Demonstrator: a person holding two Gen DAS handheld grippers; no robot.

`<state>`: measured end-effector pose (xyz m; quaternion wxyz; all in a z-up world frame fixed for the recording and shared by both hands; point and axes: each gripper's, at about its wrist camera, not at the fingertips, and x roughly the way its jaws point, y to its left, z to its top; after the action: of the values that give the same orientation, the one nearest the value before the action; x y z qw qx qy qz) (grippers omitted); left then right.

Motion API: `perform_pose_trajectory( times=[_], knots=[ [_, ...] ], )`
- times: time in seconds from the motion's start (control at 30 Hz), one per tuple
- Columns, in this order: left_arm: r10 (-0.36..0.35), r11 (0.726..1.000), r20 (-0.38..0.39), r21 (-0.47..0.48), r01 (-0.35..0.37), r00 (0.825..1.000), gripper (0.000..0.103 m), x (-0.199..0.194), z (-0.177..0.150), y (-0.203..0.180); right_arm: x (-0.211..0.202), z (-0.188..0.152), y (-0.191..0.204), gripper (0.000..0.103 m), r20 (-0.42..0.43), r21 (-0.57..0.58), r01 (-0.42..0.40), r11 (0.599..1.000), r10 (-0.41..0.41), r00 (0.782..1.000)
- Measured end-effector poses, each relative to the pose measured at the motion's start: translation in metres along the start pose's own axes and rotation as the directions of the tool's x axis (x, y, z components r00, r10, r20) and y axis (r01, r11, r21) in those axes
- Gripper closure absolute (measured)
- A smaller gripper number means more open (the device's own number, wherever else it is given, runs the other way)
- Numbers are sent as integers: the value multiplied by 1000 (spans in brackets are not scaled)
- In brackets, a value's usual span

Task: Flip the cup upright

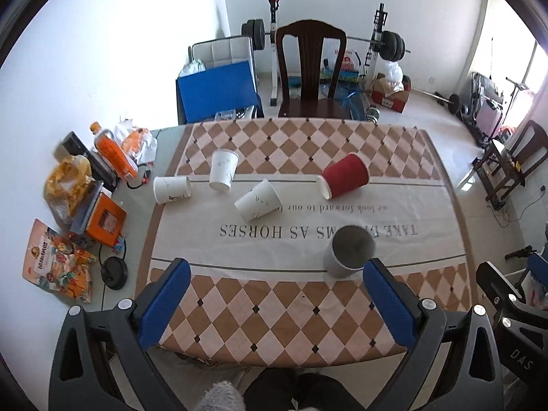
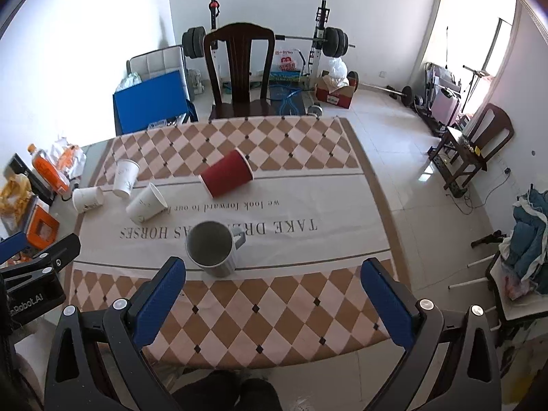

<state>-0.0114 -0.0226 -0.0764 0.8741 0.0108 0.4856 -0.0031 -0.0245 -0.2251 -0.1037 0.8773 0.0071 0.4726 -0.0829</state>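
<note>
A grey mug (image 1: 349, 251) stands upright on the tablecloth; it also shows in the right wrist view (image 2: 214, 248). A red paper cup (image 1: 346, 175) (image 2: 226, 177) lies on its side beyond it. A white paper cup (image 1: 257, 200) (image 2: 146, 203) lies on its side in the middle. Another white cup (image 1: 172, 189) (image 2: 88, 199) lies on its side at the left. A third white cup (image 1: 223, 169) (image 2: 125, 177) stands upright. My left gripper (image 1: 277, 270) is open and empty, above the near table edge. My right gripper (image 2: 274, 269) is open and empty, the mug just beyond its left finger.
Snack bags, an orange bottle (image 1: 113, 149) and an orange box (image 1: 104, 221) crowd the table's left edge. A dark wooden chair (image 1: 310, 68) stands behind the far edge. Gym weights and boxes fill the room behind. The table's right edge (image 2: 380, 185) drops to tiled floor.
</note>
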Motion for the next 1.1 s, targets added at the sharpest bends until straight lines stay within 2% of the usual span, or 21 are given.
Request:
perform_pose_trajectory(
  times=[0.4,0.67,1.1],
  knots=[
    [7,1000,10,-16,-6,1000,0,-45,0,0,-66,17,-11,0,8,19,-25,1000,25,1000],
    [5,1000,-18,-17,-6,1000,0,-47,-6,1,-82,19,-12,0,7,15,-27,1000,27,1000],
    [6,1000,-12,-15,-6,1000,0,-49,-10,7,-96,17,-8,0,4,14,-25,1000,25,1000]
  ],
)
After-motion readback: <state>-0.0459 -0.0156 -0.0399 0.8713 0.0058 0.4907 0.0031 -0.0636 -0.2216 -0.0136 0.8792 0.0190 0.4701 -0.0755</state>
